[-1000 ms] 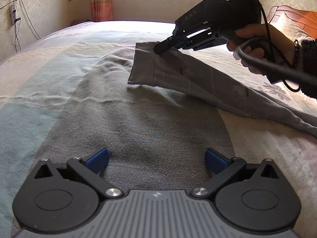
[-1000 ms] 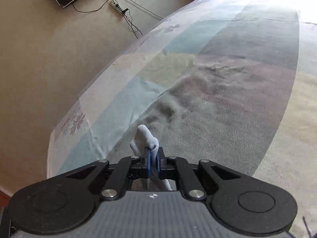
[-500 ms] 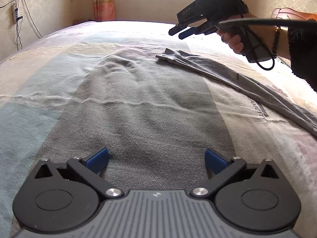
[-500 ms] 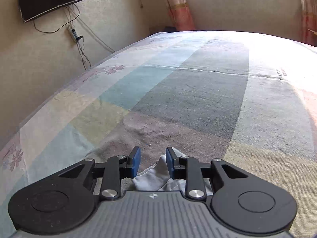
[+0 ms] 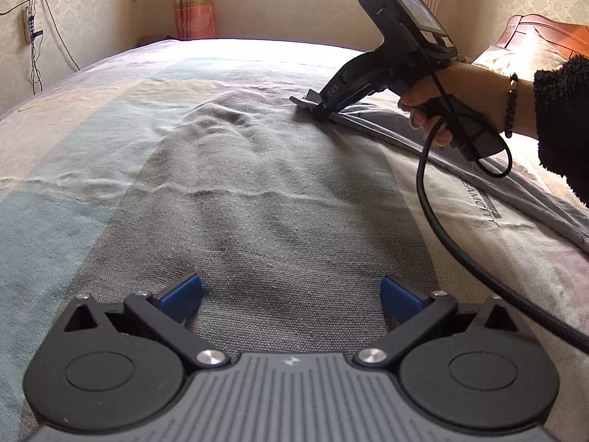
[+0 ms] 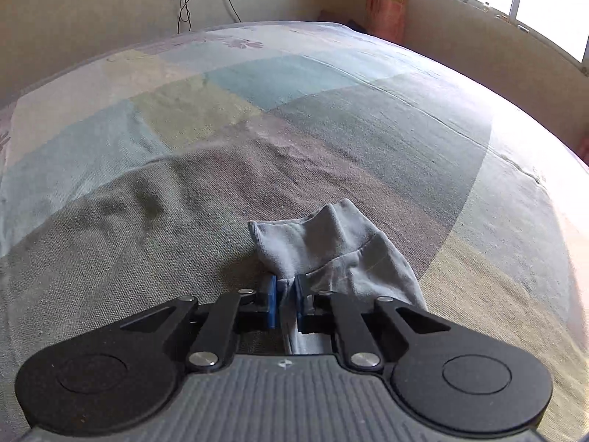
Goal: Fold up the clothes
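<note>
On the bed (image 5: 279, 191), the right gripper (image 6: 285, 296) has just been closing its jaws, and its blue pads (image 6: 271, 300) now pinch a bunched fold at the end of the grey garment (image 6: 331, 243) — the cloth flares out beyond the fingertips and rests on the grey patch of the bedspread. In the left wrist view the person's hand (image 5: 438, 99) holds that gripper tilted down at the garment's far tip, the rest trailing away to the right. The left gripper (image 5: 291, 294) hangs over bare bedspread — jaws spread wide, nothing between them.
</note>
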